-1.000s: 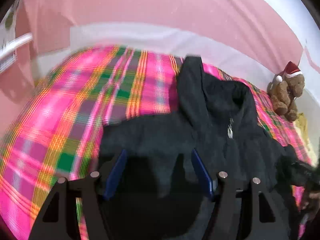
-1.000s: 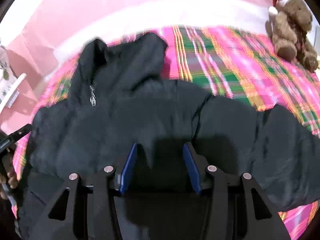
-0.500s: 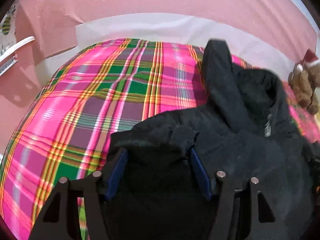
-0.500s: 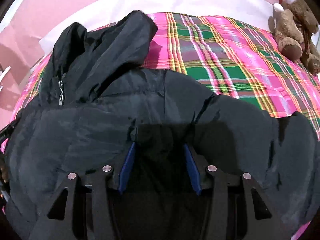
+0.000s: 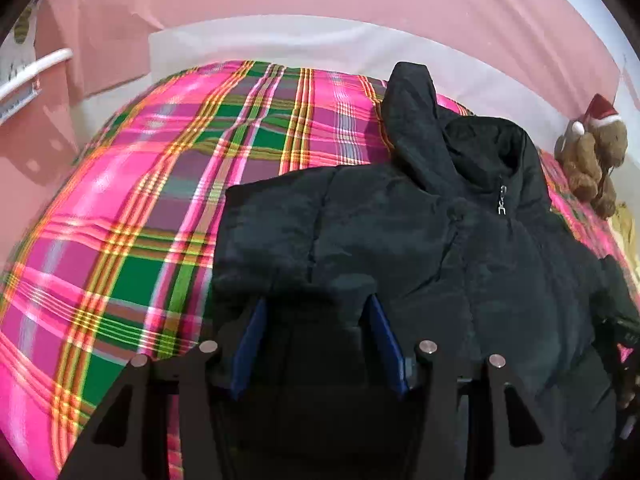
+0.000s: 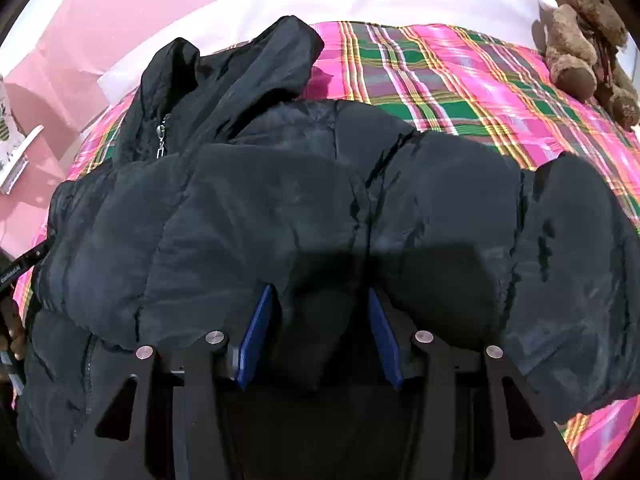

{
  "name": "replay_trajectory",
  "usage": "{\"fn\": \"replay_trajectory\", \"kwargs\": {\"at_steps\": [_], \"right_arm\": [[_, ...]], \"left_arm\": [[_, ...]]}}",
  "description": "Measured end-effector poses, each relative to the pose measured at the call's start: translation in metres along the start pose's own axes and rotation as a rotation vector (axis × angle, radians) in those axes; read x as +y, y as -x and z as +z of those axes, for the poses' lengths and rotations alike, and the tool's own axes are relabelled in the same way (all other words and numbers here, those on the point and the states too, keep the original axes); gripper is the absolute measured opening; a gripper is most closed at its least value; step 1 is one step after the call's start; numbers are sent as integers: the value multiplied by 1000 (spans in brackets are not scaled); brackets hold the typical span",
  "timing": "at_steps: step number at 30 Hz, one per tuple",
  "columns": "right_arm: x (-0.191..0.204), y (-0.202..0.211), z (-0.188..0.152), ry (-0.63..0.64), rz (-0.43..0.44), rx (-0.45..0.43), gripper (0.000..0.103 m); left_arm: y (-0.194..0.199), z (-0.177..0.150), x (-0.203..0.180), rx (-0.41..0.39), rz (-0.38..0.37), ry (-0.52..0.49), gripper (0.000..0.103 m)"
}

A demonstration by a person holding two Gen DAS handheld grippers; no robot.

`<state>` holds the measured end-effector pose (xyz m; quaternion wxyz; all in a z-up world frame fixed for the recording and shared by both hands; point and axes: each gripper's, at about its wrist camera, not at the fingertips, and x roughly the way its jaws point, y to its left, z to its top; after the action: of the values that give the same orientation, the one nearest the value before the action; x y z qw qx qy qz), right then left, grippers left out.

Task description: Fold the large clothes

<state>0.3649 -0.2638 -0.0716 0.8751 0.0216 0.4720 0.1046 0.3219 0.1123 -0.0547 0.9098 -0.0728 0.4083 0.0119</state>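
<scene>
1. The black puffer jacket [image 5: 420, 248] lies spread on a bed under a pink-and-green plaid blanket [image 5: 168, 200]. Its hood points to 12 o'clock, toward the white headboard end, and its zipper pull shows just below the collar.

2. The left tool [image 5: 316, 332] has its blue pads either side of a bunch of the jacket's near edge. Its jaws have just been closing, with fabric between them. The pads appear to press on the padding, so I judge it gripping the jacket (dark cloth on dark tool makes the contact hard to read).

3. The right tool [image 6: 320, 328] likewise straddles a thick fold of the near edge. Its jaws sit part-way apart with padding filling the gap, which I read as a grip on the jacket.

4. The relation that matters: the jacket's long axis runs from the tools at 6 o'clock to the hood at 12. Both tools sit at the near end, so the body lies straight ahead of each, and neither hand is clearly nearer the hood.

5. In the right view the sleeve bulges out toward 3 o'clock. A fold would likely carry the gripped edge forward toward 12.

6. A teddy bear [image 6: 580, 40] in a red hat sits near 1 o'clock, well apart from the jacket.
</scene>
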Motion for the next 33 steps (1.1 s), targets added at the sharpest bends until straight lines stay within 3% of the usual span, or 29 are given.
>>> {"fn": "replay_trajectory", "kwargs": {"at_steps": [2,6,14,21,33], "right_arm": [[1,13,-4,-2,-11,-4,49],[5,67,-19,3,-19,-93,49],[12,165,-70,-46,-9,-200,50],[14,228,-116,-59,1,-273,54],[-10,257,-152,-130,19,-286,54]], "left_arm": [[15,-1,-3,-13,-4,-2,55],[63,-13,-17,-65,-29,-32,55],[159,-65,-52,-117,-100,-29,56],[215,-103,-73,-136,-125,-29,56],[251,-123,-106,-165,-158,-71,63]]}}
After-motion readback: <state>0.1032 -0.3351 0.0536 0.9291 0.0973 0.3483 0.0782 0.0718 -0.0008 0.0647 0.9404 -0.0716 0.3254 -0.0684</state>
